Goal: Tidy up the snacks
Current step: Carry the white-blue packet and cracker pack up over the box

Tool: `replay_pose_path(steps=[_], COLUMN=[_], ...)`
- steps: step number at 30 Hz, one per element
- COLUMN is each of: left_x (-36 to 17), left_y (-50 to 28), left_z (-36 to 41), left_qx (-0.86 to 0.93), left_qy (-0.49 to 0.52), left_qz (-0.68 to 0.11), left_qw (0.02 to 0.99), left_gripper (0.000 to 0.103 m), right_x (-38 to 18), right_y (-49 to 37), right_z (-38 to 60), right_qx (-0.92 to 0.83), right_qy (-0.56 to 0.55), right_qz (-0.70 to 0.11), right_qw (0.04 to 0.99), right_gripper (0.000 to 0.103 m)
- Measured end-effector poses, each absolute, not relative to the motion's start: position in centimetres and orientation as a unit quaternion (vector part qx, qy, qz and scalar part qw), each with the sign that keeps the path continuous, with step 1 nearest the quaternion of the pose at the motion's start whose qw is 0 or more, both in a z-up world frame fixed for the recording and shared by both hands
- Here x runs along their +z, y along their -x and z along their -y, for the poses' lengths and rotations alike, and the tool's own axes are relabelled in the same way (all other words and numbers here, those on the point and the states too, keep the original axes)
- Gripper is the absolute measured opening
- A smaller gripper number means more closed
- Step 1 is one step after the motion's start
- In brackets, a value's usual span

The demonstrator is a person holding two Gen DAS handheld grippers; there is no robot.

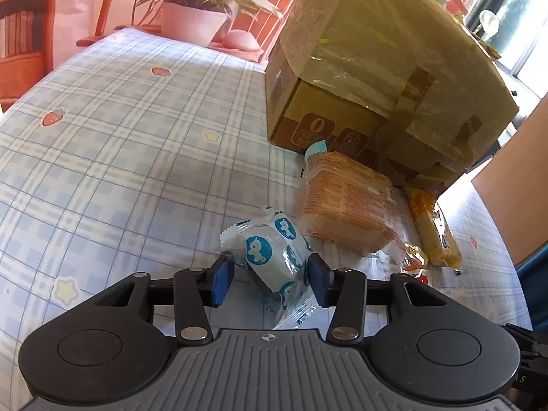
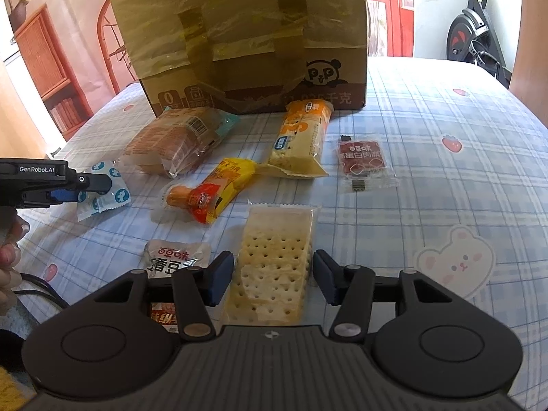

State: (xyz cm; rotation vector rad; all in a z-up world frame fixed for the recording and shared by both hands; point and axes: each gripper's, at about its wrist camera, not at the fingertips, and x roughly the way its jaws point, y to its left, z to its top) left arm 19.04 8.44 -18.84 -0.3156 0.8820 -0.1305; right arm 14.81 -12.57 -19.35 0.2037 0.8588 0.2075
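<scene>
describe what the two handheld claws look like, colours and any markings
Both are black: a ribbed grey-black body, two round side housings, linkage arms with silver pivot pins, blue finger pads. The left claw carries white "GenRobot.AI" lettering on its side. The right claw has a small crosshair mark.

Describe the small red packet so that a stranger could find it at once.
Start at the cardboard box on the checked tablecloth. In front of its right end lies a long yellow bar; the red packet lies just right of that. It alone is flat, square and dark red, with clear edges.
</scene>
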Motion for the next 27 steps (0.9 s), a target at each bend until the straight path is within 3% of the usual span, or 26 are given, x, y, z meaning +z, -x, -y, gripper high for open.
replay_pose_path(steps=[14, 27], left_x=[-14.4, -4.4], left_y=[-17.4, -20.8], left_z=[-8.7, -7.5], left_qx=[-0.097, -0.151], left_qy=[0.130, 0.111], left_qz=[-0.366, -0.271], left_qw=[0.917, 0.944], left_gripper=[0.041, 0.041], right_x=[-18.1, -6.8], right_y=[-14.3, -18.6], right_z=[13.8, 16.4], right_qx=[0.096, 0.106], right_qy=[-0.119, -0.092], right_qz=[-0.384, -0.242], right_qw=[0.911, 0.960], right_gripper=[0.051, 0.051])
